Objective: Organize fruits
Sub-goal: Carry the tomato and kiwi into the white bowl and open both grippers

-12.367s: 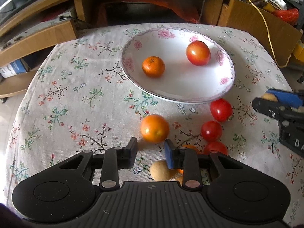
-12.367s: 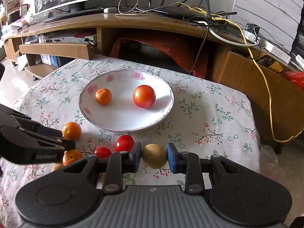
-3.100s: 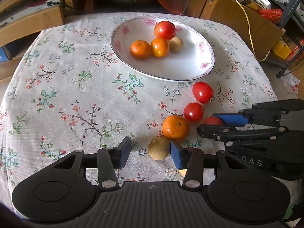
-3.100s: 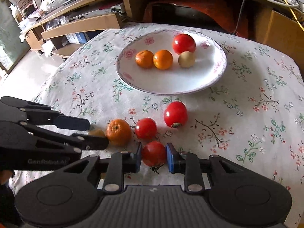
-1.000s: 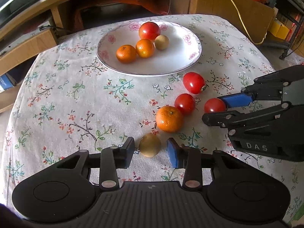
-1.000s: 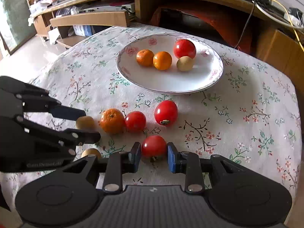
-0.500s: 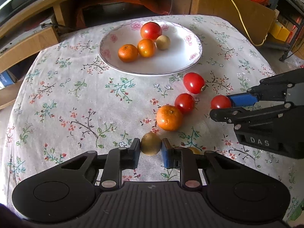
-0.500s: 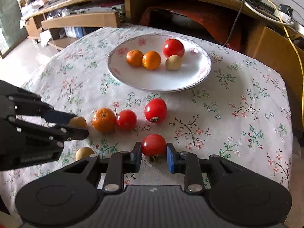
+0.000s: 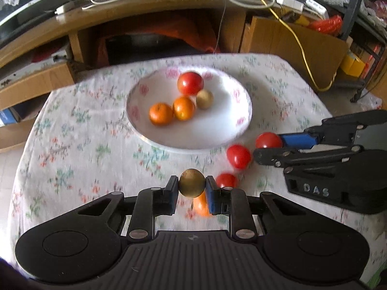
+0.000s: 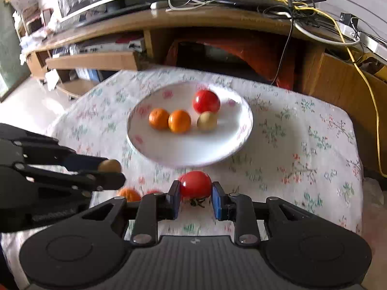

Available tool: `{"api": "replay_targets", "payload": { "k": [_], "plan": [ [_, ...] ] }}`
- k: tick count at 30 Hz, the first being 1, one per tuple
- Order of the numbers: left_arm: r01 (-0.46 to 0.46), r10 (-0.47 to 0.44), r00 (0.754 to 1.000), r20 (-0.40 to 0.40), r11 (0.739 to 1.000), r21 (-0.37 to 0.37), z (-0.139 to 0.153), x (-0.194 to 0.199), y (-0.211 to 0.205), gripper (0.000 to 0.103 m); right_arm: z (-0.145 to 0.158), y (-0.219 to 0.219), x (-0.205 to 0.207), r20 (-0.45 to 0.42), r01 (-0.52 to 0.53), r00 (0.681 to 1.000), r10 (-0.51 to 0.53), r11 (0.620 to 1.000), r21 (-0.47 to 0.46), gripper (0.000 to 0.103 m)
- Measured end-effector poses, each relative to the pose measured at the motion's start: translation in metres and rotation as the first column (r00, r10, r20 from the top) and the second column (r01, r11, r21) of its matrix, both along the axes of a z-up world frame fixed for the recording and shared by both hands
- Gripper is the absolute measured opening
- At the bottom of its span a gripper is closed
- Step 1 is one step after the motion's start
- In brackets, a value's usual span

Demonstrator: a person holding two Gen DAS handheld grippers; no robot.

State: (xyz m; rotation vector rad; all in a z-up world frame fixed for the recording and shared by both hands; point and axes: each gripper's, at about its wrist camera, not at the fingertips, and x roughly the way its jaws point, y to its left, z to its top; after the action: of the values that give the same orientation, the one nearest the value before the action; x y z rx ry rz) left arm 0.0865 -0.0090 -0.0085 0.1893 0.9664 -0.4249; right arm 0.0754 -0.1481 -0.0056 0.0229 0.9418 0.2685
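My left gripper (image 9: pixel 191 188) is shut on a small brown round fruit (image 9: pixel 191 185), lifted above the floral tablecloth. My right gripper (image 10: pixel 196 192) is shut on a red tomato (image 10: pixel 196 184), raised just short of the plate's near rim. The white flowered plate (image 9: pixel 239 101) holds two oranges (image 9: pixel 160 113), a red tomato (image 9: pixel 190 83) and a brown fruit (image 9: pixel 204 99). Two more tomatoes (image 9: pixel 238 155) and an orange (image 9: pixel 200 205) lie on the cloth below my left gripper. In the right wrist view the left gripper (image 10: pixel 110 169) shows at the left with its fruit (image 10: pixel 109 165).
The table wears a floral cloth (image 9: pixel 72 145) and ends close to a wooden TV bench (image 10: pixel 217 21) with cables behind it. A wooden panel with a yellow cable (image 9: pixel 297 38) stands at the right. The right gripper's body (image 9: pixel 333 159) fills the right side in the left wrist view.
Both grippers have lifted off the cloth with their fruit and moved toward the plate. The left one carries the brown fruit, the right one the tomato.
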Motion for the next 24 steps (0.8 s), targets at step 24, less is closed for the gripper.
{"api": "replay_targets", "payload": {
  "k": [24],
  "plan": [
    [-0.033,0.033,0.999,0.009,0.999,-0.002,-0.006,0.053,-0.019,0.031,-0.01,-0.004,0.058,0.016,0.009,1.0,-0.009,1.0,0.012,0.028]
  ]
}}
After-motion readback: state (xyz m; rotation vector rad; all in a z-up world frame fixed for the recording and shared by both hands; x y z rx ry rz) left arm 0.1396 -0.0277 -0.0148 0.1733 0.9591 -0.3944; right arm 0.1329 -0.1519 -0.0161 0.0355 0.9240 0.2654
